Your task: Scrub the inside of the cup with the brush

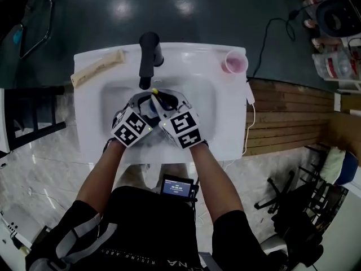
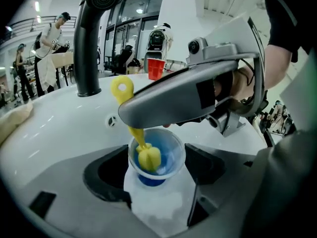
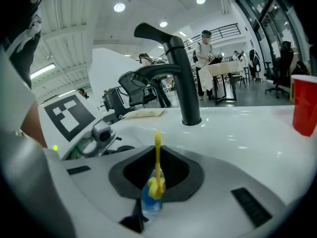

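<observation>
— Where's the cup?
— The translucent blue plastic cup [image 2: 171, 152] is pinched in your left gripper [image 2: 157, 182] over the white sink basin [image 1: 225, 123]. Its mouth faces back along the jaws.
— And the brush?
— The yellow sponge-headed brush [image 2: 147, 157] is clamped by its handle in your right gripper [image 3: 158, 175]. Its long axis slants down, head inside the cup, near the black faucet [image 1: 148, 52].

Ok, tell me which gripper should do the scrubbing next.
Right. The right gripper is shut on the brush handle, with the brush's head already inside the cup; the left gripper clamps the cup and is best left steadying it.
</observation>
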The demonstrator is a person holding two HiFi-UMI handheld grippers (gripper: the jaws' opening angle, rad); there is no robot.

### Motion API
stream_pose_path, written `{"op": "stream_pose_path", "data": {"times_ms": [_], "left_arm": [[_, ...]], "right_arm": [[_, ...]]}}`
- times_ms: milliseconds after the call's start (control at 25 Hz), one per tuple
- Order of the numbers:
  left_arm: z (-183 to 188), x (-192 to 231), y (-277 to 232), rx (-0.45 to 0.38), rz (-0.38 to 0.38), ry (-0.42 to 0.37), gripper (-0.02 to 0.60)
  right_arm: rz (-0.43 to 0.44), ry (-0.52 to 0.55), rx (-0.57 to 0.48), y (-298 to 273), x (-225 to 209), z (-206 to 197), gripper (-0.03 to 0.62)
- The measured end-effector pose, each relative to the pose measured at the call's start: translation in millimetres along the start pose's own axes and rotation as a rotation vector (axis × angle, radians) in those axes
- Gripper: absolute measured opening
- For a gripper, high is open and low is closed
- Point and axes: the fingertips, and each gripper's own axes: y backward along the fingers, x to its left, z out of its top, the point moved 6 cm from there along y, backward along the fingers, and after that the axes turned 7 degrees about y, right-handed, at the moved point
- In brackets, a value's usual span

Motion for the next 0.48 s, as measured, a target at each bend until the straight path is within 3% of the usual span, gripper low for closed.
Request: {"op": "stream_pose_path", "data": {"times_ms": [240,480], "left_arm": [[2.8,3.7,2.4,-0.009,0.029,0.038,0.351],[4.1,3.3,3.7,0.001,0.041,0.048,0.351]], "right_arm": [[-0.007,0.083,0.036,0.3,-5.5,-11.0,0.038],[-0.001,0.090,0.051,4.3,-5.1,-14.7,0.038]]}}
